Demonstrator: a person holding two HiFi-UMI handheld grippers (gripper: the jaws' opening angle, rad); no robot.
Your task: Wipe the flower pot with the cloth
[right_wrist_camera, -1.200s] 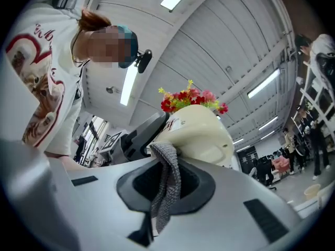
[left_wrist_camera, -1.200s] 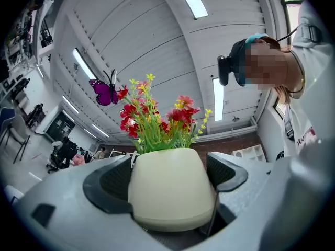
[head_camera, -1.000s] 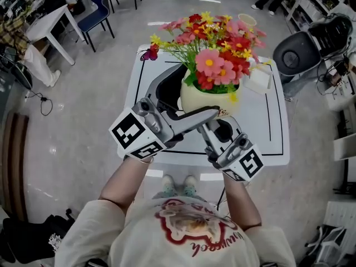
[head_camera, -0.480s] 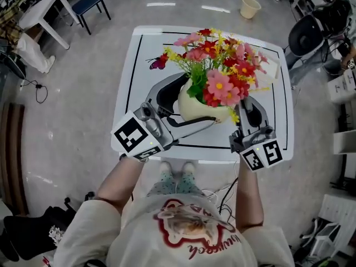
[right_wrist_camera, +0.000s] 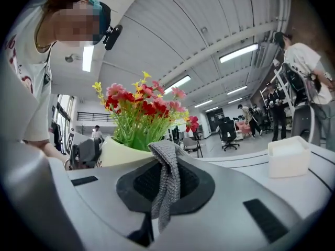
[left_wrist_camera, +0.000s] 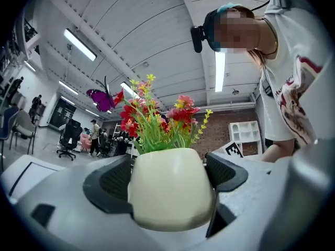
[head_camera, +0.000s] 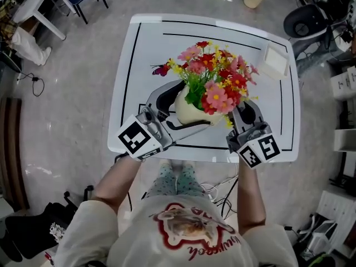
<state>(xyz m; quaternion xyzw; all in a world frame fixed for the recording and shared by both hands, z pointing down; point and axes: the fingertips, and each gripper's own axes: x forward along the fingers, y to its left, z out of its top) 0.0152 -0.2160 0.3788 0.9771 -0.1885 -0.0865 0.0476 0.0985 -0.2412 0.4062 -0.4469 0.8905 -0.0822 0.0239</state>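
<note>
Head view: the left tongs [head_camera: 192, 105] reach in over the near edge of the table [head_camera: 150, 54] and their jaws stand wide apart round the cream flower pot [head_camera: 183, 109], one jaw on each side of it. The flowers [head_camera: 214, 79] spread over the pot and hide its right wall. The right tongs [head_camera: 243, 111] sit just beside the pot on that side. A white box [head_camera: 275, 63] lies well apart, near the far corner

Left gripper view: the pot fills the gap between the two ribbed pads, which press on its sides, so it is firmly gripped. Whether its base rests on the table cannot be told

Right gripper view: the jaws are closed almost together on a grey knitted cloth [right_wrist_camera: 166, 182], a fold of which hangs over the pads. The pot wall is close ahead

The step in hand looks like bringing the cloth to the pot. The next move calls for pressing the fold on the wall and rubbing under the blooms while the left tongs hold the pot steady
</note>
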